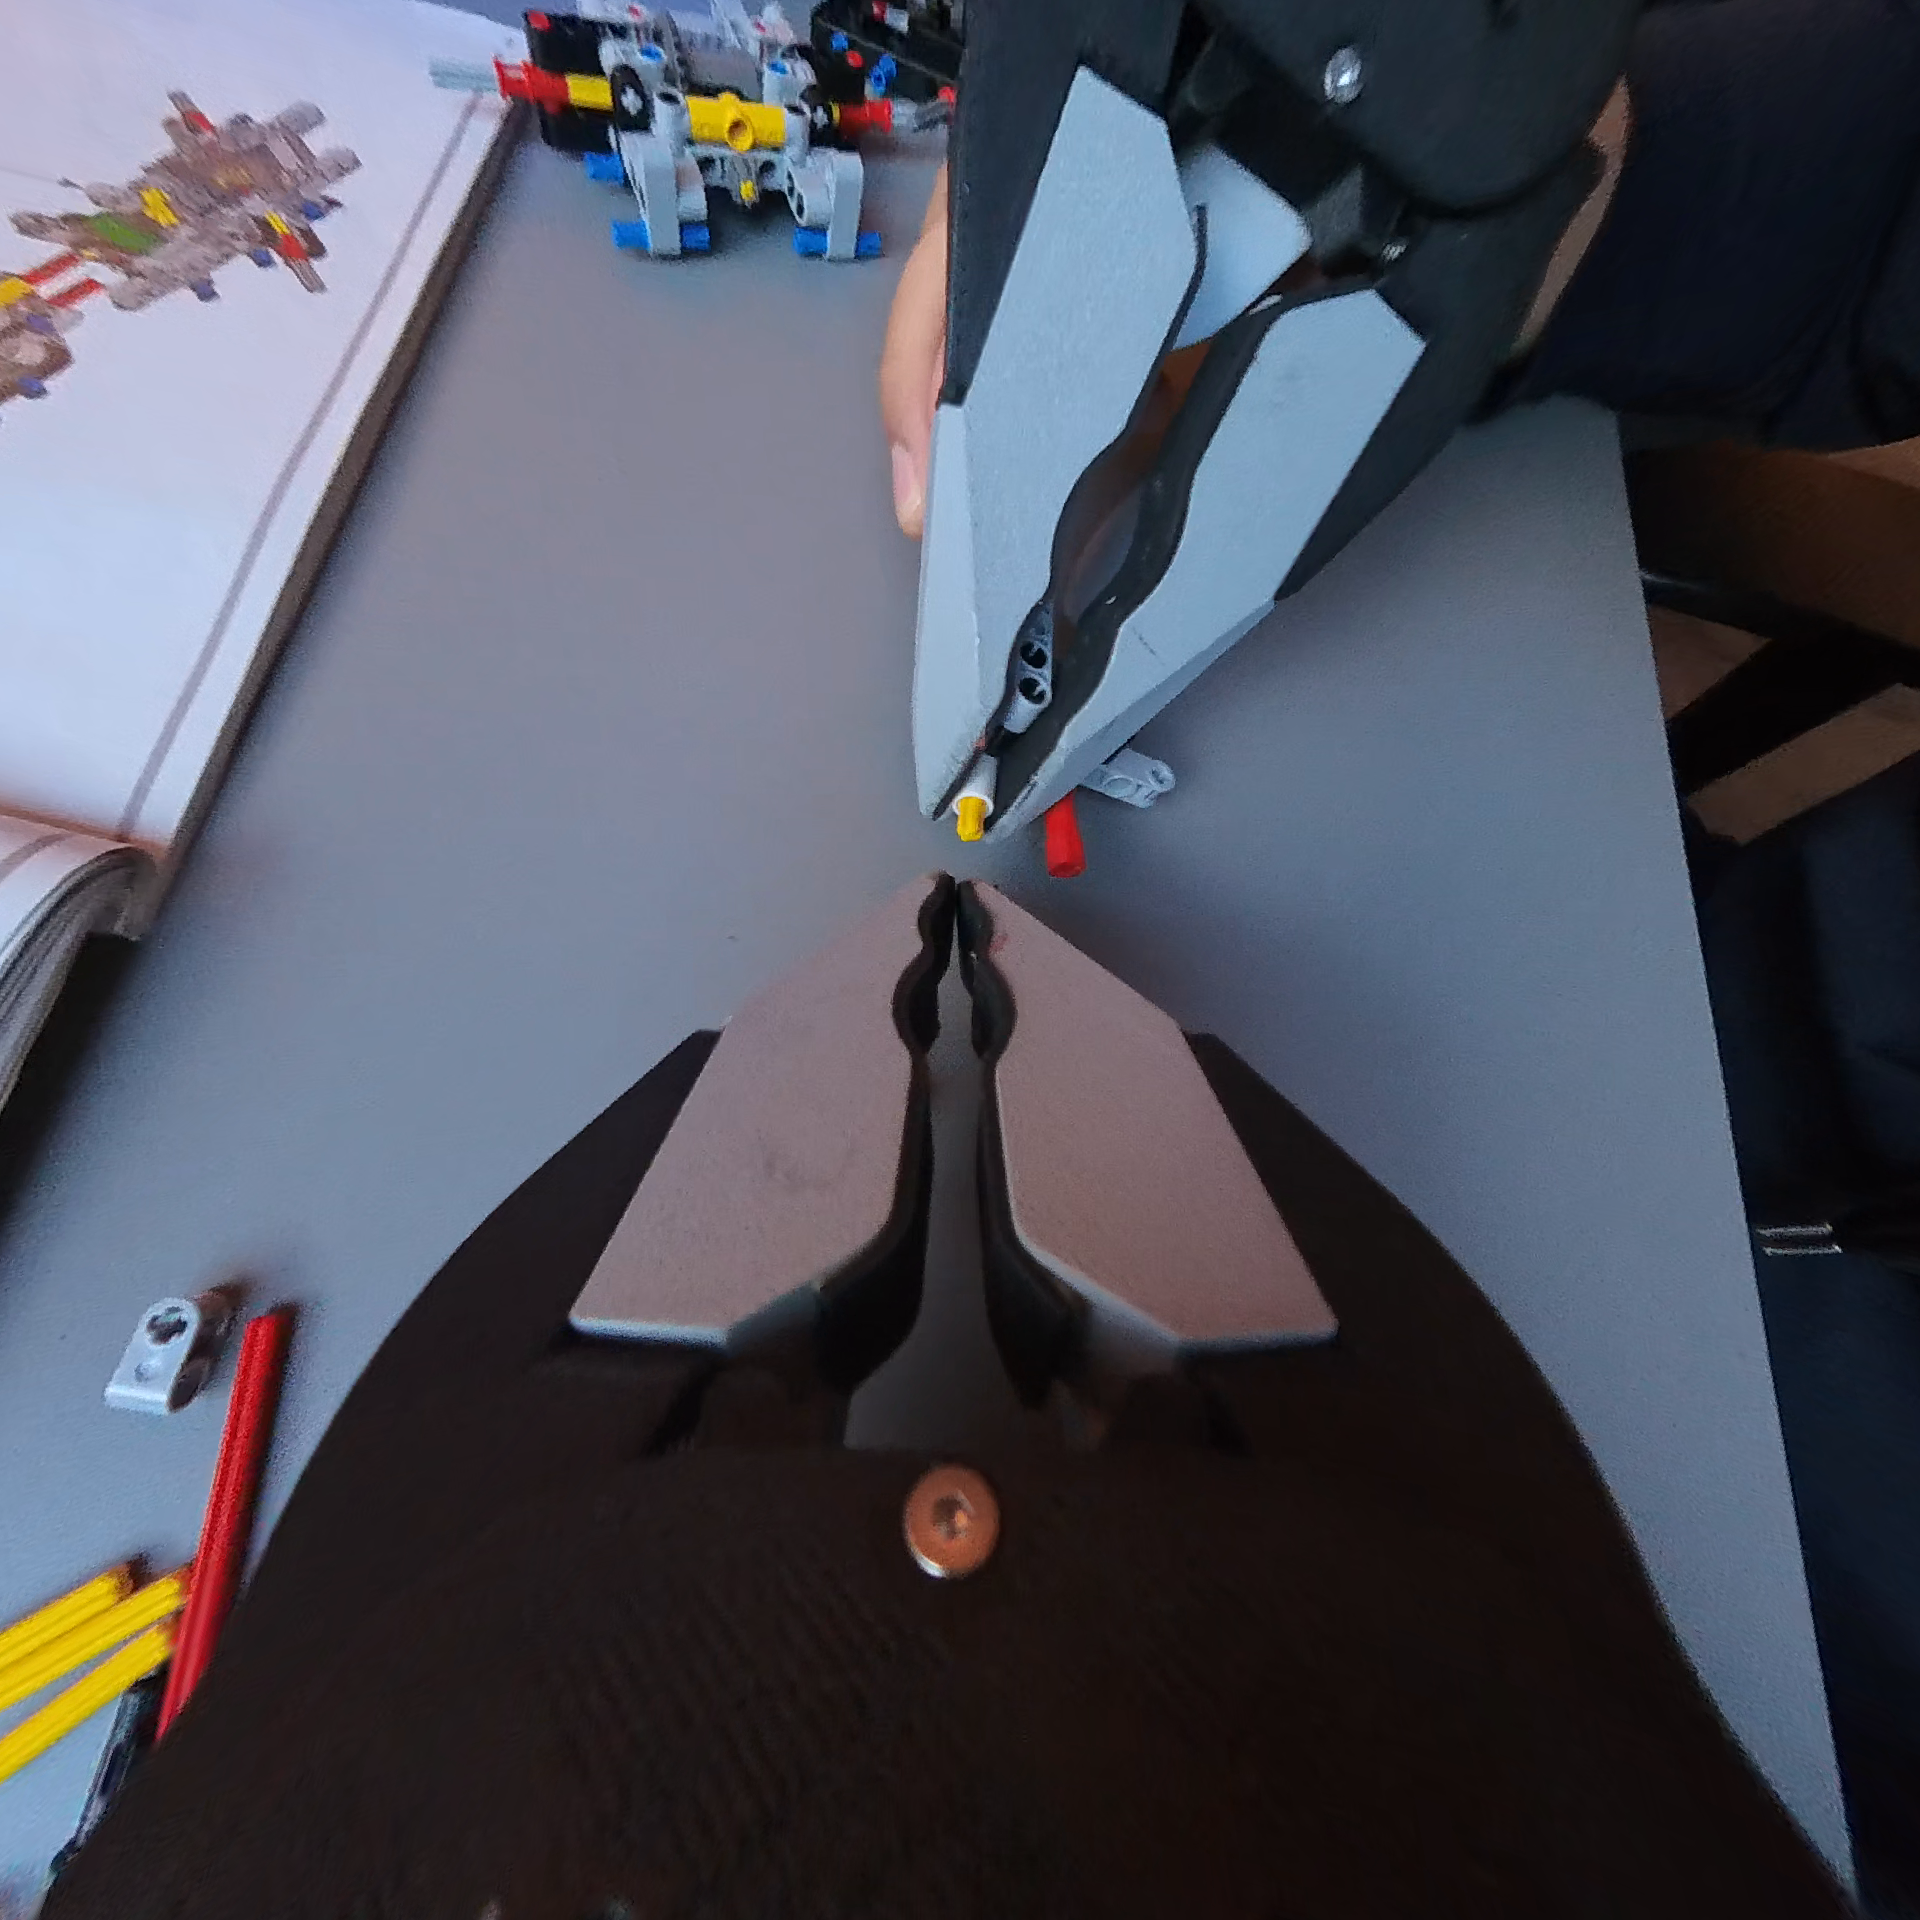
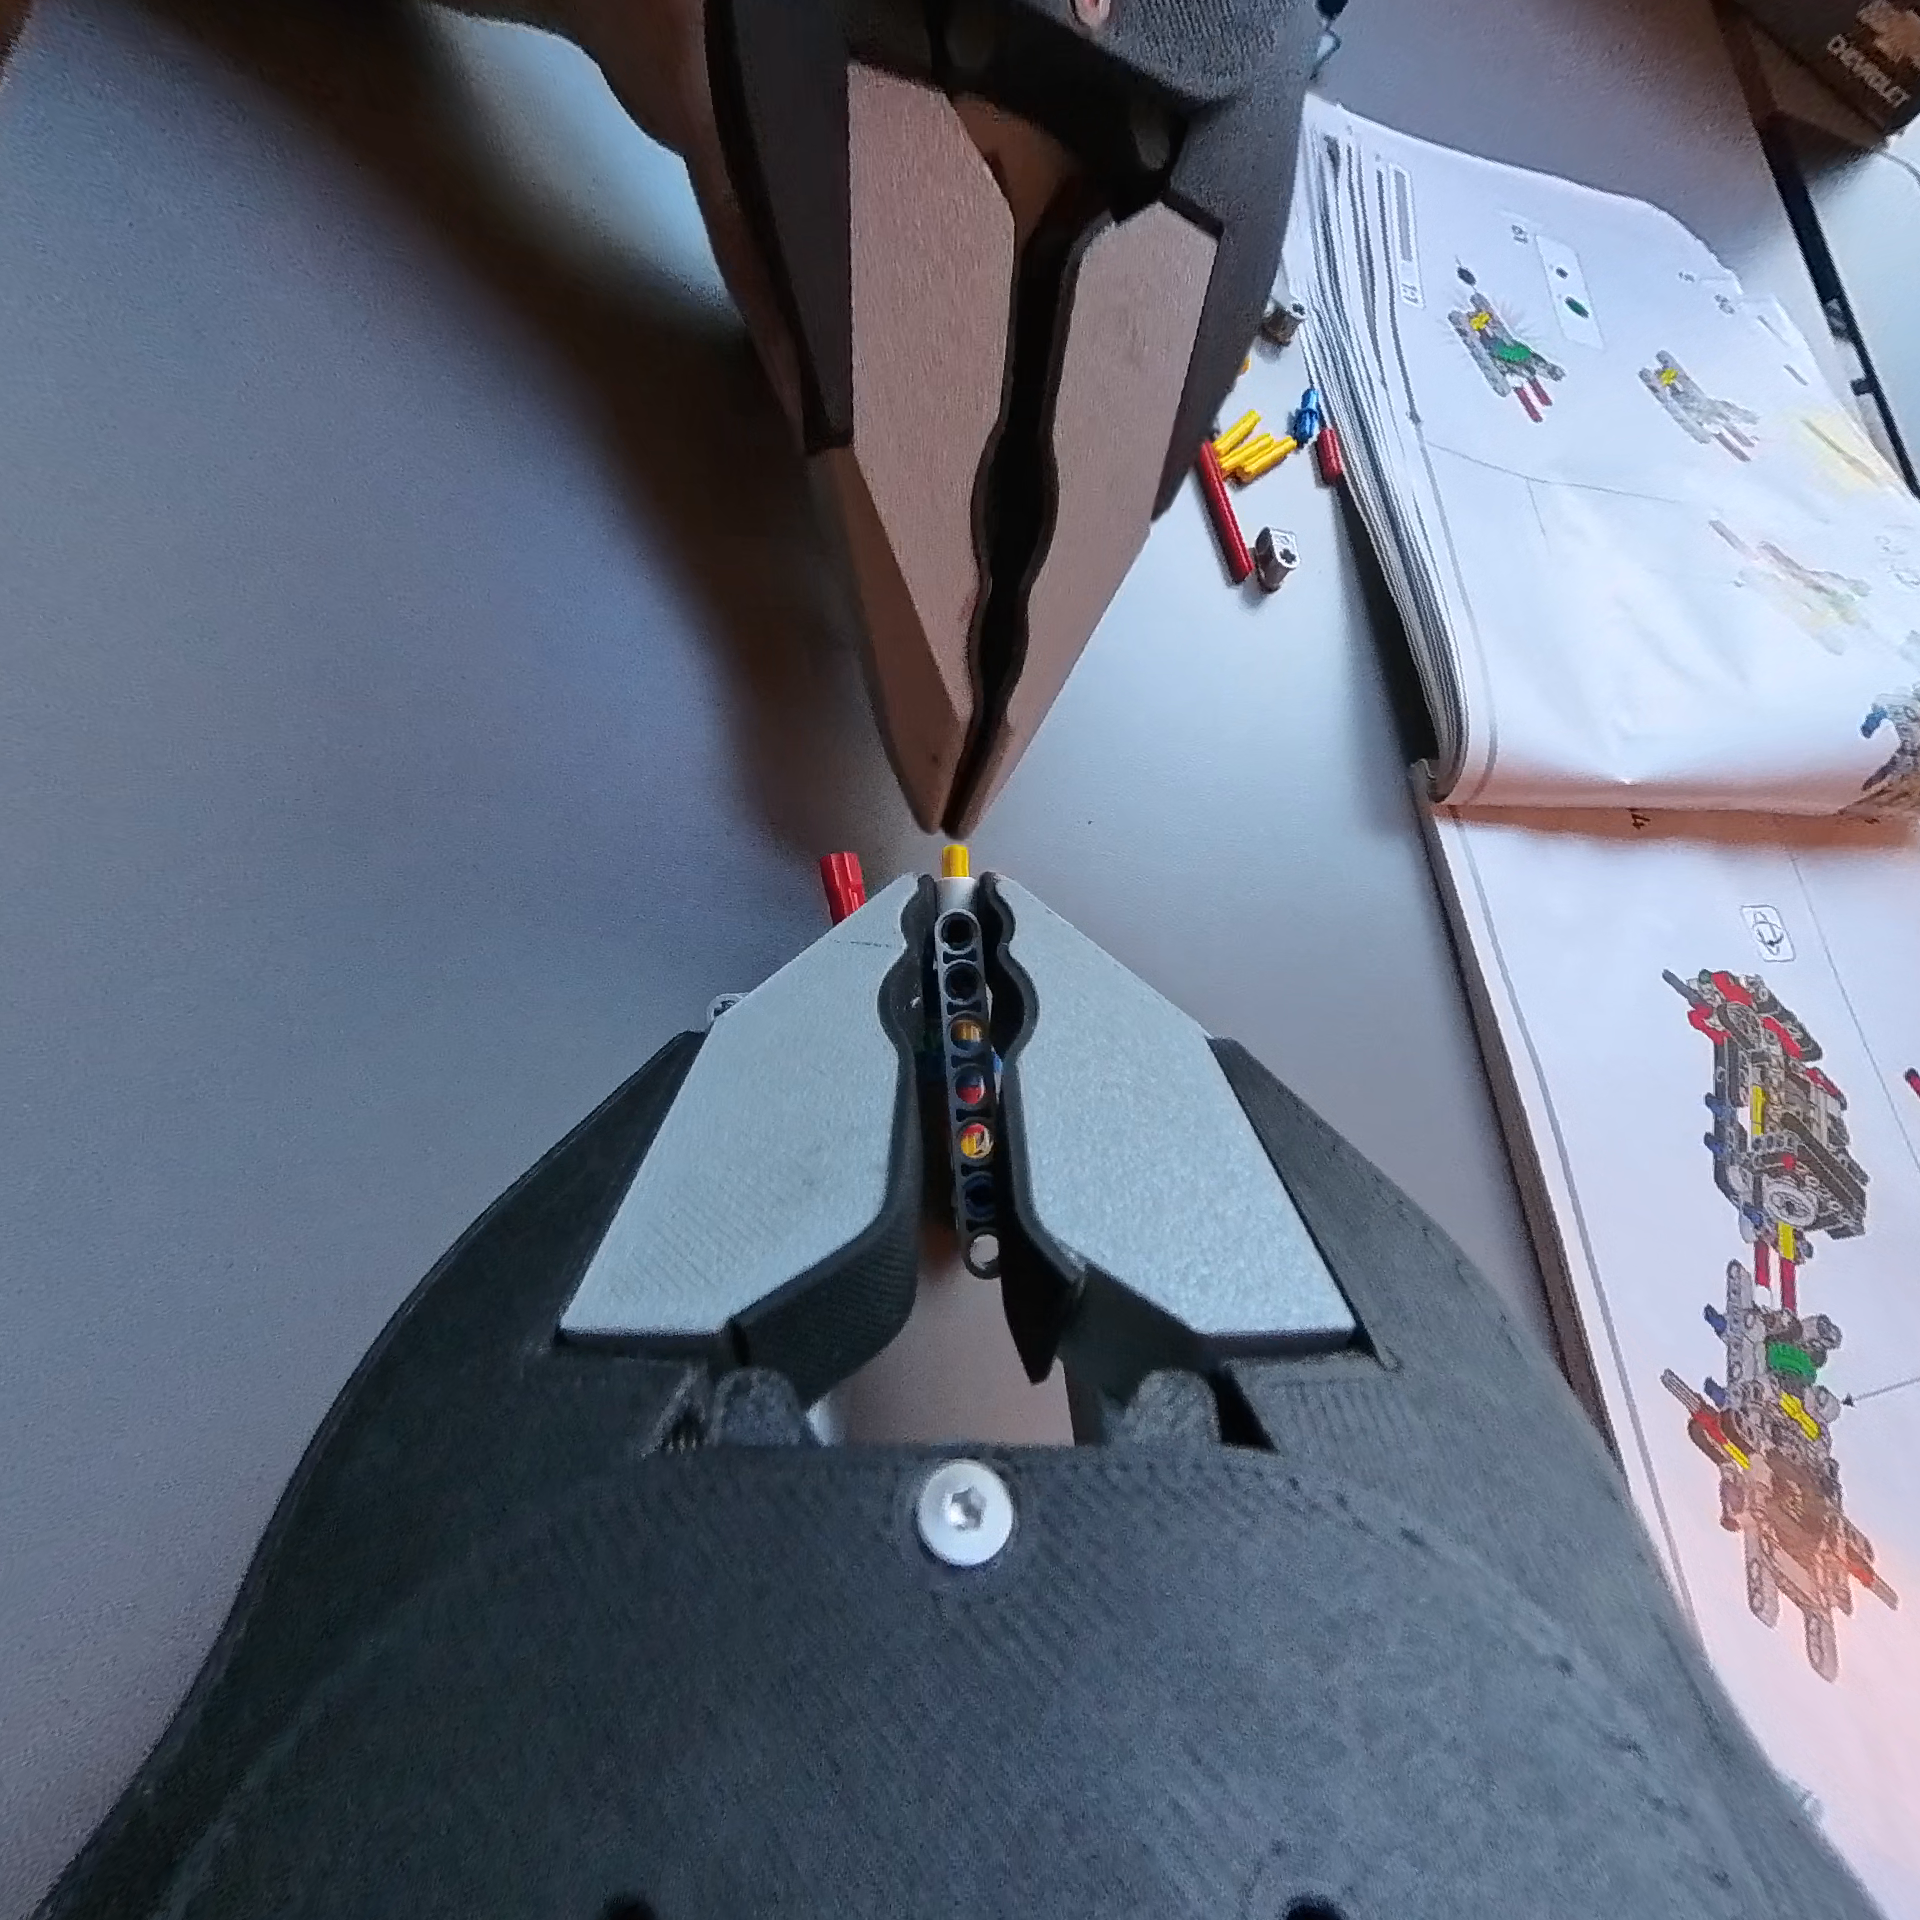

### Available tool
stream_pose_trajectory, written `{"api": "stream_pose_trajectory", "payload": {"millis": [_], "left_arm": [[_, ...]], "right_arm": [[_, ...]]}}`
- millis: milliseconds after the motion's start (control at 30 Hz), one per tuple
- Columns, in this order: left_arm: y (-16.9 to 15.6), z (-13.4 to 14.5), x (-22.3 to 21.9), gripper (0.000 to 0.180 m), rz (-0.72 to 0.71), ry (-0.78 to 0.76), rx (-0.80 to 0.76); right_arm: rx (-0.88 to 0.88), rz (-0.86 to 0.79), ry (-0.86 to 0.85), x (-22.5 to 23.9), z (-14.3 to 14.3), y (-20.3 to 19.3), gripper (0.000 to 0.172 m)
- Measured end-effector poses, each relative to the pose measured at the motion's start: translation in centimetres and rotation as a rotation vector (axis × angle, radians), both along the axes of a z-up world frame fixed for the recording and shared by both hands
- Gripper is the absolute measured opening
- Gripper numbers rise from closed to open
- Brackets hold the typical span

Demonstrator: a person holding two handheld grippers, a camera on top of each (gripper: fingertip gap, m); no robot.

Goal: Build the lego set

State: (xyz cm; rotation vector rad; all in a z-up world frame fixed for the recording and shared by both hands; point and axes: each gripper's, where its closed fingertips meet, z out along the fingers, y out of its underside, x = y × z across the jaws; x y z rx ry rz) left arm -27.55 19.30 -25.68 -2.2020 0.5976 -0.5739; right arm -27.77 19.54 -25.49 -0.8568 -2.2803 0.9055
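So here's where I'm at: my right tongs (image 2: pixel 958 883) are clamped on a dark grey beam with holes (image 2: pixel 964 1049), part of a little brick-toy sub-assembly. The beam runs lengthwise down the slot between the two pads, and both pads look pressed against its sides. A white sleeve with a yellow pin tip (image 2: pixel 955 860) pokes straight out past the fingertips. There's also a red pin (image 2: pixel 840 883) sticking out just off to the left of those tips, lower down, with a light grey connector (image 1: pixel 1127 777) beside it; I can't tell if they're attached to the same piece or just lying on the grey table (image 2: pixel 364 623).

My left tongs (image 1: pixel 954 885) are fully closed, tip to tip, with nothing between the pads as far as I can see. They're pointing nose-to-nose at the right ones, their tip just short of the yellow pin, not touching it.

My guess is I'm at the push-the-pin-home stage, using the closed left tips as a poker. If so, the next bit needs the two noses lined up dead straight, since the pin end is tiny and the tips could slide off.

Off behind my left tongs: loose yellow rods (image 1: pixel 83 1652), a long red axle (image 1: pixel 223 1507) and a small grey connector (image 1: pixel 166 1351). The open instruction booklet (image 2: pixel 1662 582) sits off to the right of my right tongs, and the bigger half-built model (image 1: pixel 717 135) is far ahead of the left pair.
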Motion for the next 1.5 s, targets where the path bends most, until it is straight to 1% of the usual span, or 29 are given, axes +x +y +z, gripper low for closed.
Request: {"api": "stream_pose_trajectory", "payload": {"millis": [67,233,433,600,733,800,833,1067,1133,1200,1267,1400,1500], "left_arm": [[0.2,-0.3,0.1,0.000,0.007,0.013,-0.017],[0.1,0.0,1.0,0.009,-0.011,-0.072,-0.053],[0.1,0.5,1.1,0.000,-0.015,-0.133,-0.054],[0.0,0.6,1.2,0.000,-0.018,-0.155,-0.069],[-0.3,0.7,1.5,0.005,-0.027,-0.239,-0.118],[-0.3,0.8,1.4,0.003,-0.023,-0.263,-0.130],[-0.2,0.8,1.3,0.000,-0.017,-0.262,-0.125],[0.2,0.4,1.1,0.000,0.027,-0.194,-0.103],[0.2,0.6,1.0,0.000,0.033,-0.200,-0.096],[0.2,0.4,0.9,0.000,0.038,-0.205,-0.108],[0.2,0.4,0.7,0.000,0.045,-0.210,-0.116],[0.2,0.1,0.4,0.000,0.063,-0.213,-0.137],[0.3,0.0,0.1,0.000,0.076,-0.226,-0.146]], "right_arm": [[0.001,0.009,0.004,0.1,0.0,-0.1,0.004],[0.020,0.023,0.018,0.1,0.0,-0.2,0.004],[0.031,0.045,0.037,0.2,0.1,-0.5,0.004],[0.044,0.056,0.044,0.3,0.1,-0.6,0.004],[0.059,0.065,0.049,0.3,0.1,-0.7,0.004],[0.055,0.069,0.053,0.4,0.1,-0.8,0.004],[0.053,0.071,0.057,0.4,0.2,-0.8,0.004],[0.082,0.058,0.064,0.2,0.0,-0.5,0.004],[0.071,0.055,0.070,0.1,0.1,-0.4,0.004],[0.063,0.025,0.085,0.0,0.7,0.3,0.017],[0.027,-0.005,0.096,0.3,1.6,1.2,0.025],[-0.105,0.002,0.071,2.1,2.6,2.2,0.028],[-0.113,-0.016,0.031,2.9,2.1,3.4,0.029]]}}
